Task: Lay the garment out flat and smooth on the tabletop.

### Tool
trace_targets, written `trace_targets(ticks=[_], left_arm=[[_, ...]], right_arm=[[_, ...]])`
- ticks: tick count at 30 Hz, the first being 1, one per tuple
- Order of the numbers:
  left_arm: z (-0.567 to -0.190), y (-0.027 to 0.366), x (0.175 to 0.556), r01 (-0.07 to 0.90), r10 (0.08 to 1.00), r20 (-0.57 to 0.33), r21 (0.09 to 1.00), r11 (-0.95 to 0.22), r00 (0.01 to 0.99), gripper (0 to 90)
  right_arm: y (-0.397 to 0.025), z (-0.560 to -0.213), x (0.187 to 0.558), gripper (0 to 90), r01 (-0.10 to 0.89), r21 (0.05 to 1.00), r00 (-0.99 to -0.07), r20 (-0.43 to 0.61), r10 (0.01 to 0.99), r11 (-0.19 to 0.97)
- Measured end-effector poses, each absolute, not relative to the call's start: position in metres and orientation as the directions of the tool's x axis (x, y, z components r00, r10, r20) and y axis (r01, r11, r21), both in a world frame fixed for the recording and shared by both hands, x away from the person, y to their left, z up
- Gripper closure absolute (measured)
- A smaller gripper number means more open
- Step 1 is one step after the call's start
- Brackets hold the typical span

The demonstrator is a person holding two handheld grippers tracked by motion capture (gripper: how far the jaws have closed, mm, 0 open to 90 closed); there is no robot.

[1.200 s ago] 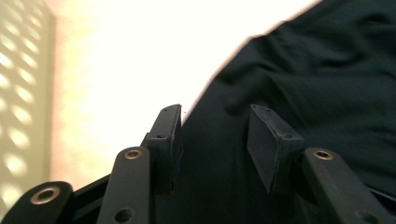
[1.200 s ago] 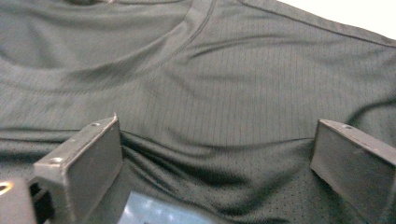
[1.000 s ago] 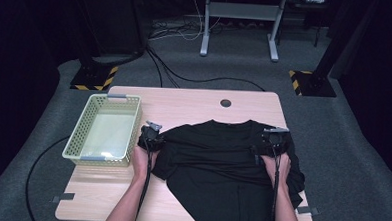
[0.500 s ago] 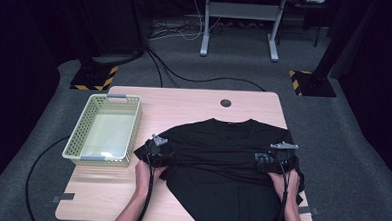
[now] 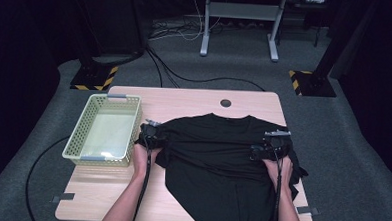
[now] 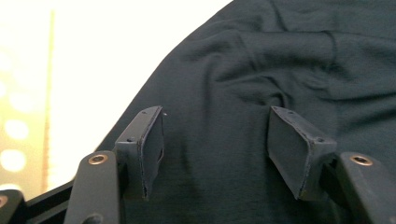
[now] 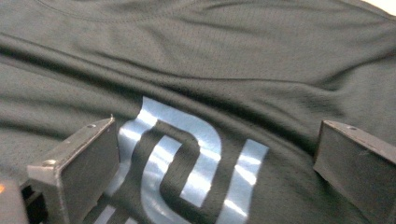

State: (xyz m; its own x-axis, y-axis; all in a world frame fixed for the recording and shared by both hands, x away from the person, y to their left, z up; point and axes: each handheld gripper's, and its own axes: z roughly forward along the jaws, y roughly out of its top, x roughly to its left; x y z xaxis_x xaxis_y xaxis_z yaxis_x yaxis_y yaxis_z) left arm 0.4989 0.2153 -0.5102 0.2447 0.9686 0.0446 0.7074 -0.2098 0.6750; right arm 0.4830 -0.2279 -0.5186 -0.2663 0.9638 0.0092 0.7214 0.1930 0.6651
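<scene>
A black T-shirt (image 5: 222, 161) lies spread on the wooden table (image 5: 194, 103), collar toward the far edge, lower part hanging over the near edge. My left gripper (image 5: 150, 133) rests at the shirt's left sleeve. In the left gripper view its jaws stand wide apart, gripper (image 6: 215, 154) open over wrinkled black cloth (image 6: 261, 70). My right gripper (image 5: 272, 146) sits on the shirt's right side. In the right gripper view that gripper (image 7: 219, 163) is open over the fabric and a pale blue printed logo (image 7: 187, 158).
A pale green plastic basket (image 5: 105, 131) stands on the table's left part, right beside my left gripper. A round cable hole (image 5: 226, 103) lies near the far edge. Cables trail across the grey carpet (image 5: 42, 149) around the table.
Both grippers have come back toward the near edge, from the shoulder line down to the sleeve level, with a fold of the shirt drawn across between them.
</scene>
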Motion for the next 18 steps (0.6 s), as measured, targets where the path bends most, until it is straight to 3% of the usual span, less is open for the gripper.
trace_targets(ticks=[4, 10, 18], left_arm=[[-0.497, 0.211, 0.477, 0.651, 0.956, 0.029, 0.727, -0.220, 0.291, 35.3], [-0.499, 0.185, 0.443, 0.600, 0.908, 0.038, 0.739, -0.306, 0.417, 34.6], [-0.518, 0.192, 0.457, 0.648, 0.918, -0.002, 0.708, -0.279, 0.397, 33.5]], right_arm=[[-0.235, -0.504, 0.462, 0.3, 0.677, 0.711, -0.277, 0.007, 0.961, 0.190], [-0.242, -0.509, 0.428, 0.7, 0.697, 0.685, -0.298, 0.009, 0.954, 0.212], [-0.238, -0.522, 0.437, 0.0, 0.714, 0.666, -0.299, 0.014, 0.954, 0.214]])
